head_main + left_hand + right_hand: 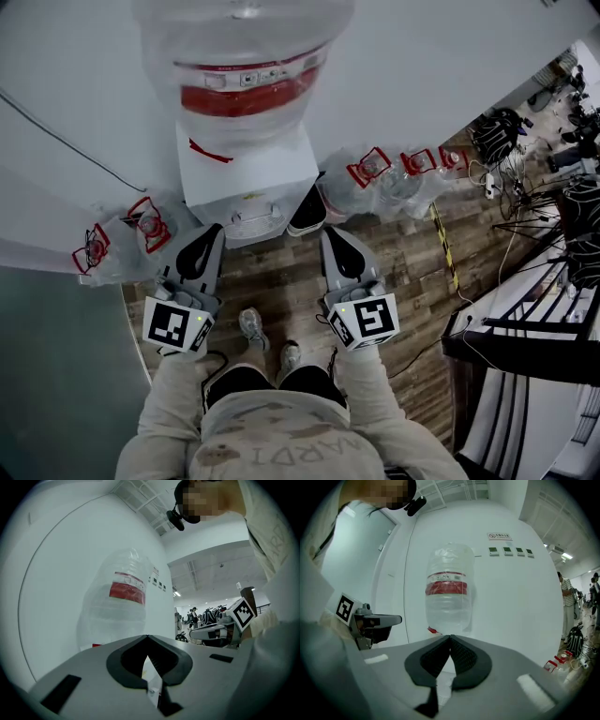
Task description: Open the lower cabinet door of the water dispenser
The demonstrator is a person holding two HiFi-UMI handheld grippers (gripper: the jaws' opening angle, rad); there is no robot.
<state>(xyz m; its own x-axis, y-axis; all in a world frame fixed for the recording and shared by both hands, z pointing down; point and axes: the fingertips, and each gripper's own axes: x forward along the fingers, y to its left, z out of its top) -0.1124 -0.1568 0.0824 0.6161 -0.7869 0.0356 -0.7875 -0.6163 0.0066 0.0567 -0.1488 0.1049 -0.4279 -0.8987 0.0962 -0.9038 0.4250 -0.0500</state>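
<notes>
My left gripper [147,637] has its 2 jaws pressed tip to tip, with nothing caught between them. Just past them rises the clear water bottle [116,616] with its red label [127,587], set against a white wall [56,573]. Off to the right, my right gripper [193,633] lies about level, its marker cube [243,612] beside my pale sleeve [276,658].
</notes>
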